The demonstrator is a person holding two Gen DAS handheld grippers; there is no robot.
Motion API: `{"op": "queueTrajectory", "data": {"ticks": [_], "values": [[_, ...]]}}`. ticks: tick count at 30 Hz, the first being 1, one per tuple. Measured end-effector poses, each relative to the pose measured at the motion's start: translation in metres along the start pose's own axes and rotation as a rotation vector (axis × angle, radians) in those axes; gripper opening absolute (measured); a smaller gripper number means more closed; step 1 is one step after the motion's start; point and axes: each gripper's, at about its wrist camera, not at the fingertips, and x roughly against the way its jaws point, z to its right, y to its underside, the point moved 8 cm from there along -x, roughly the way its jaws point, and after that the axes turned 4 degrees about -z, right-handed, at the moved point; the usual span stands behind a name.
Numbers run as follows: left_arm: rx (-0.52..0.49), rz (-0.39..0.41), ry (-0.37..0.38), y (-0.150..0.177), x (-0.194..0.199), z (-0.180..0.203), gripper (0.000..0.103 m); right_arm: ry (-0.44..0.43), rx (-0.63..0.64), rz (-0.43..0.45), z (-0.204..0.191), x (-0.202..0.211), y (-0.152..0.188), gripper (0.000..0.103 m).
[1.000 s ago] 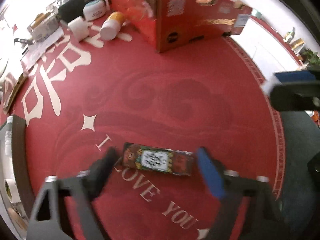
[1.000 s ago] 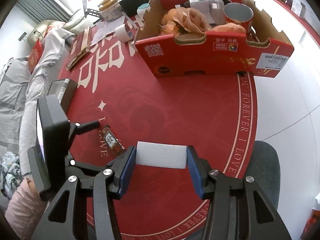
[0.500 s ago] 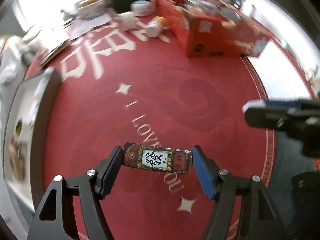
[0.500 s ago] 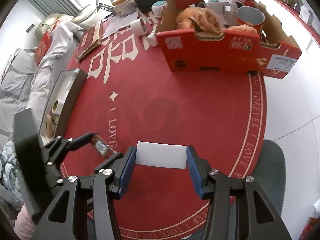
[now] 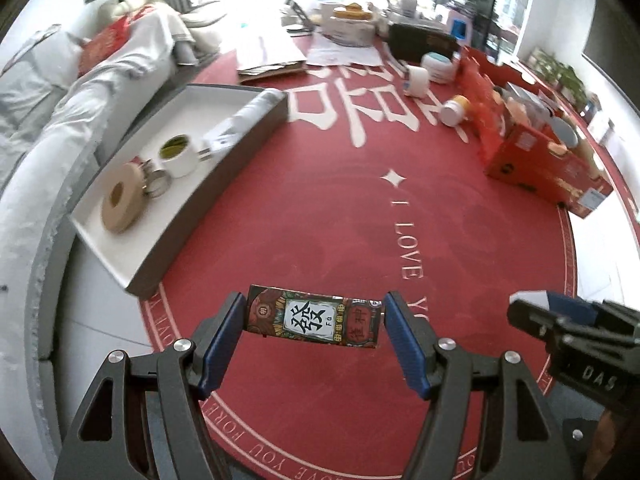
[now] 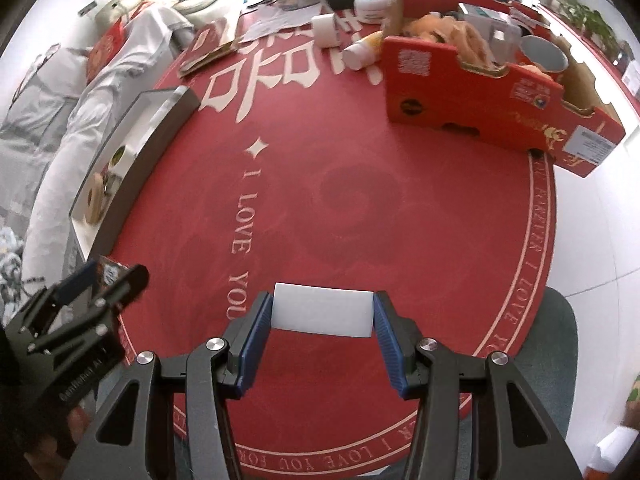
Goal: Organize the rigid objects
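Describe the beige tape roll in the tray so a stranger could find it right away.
Start at the white-lined tray along the left edge of the round red mat. At the tray's near end a beige tape roll stands on edge. It is the widest ring there, unlike the white roll and the small metal rings beside it.

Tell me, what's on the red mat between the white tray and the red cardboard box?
Nothing but bare red mat with printed lettering lies between the white tray and red cardboard box, seen in both wrist views.
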Motion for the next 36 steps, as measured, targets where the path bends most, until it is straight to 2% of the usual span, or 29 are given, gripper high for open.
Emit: {"op": "queueTrajectory", "data": {"ticks": [6,36], "values": [[0.007,-0.007,0.004,0.0085,-0.0007,-0.0029,0.073,0.007,0.026,-0.017,-0.0072,-0.0048,0.0081,0.052],[0.016,-0.001,0.019,0.0095,0.0007,-0.0026,0.073,0.032,0.042,-0.035,-0.0108,-0.0107,0.0087,0.052]]}}
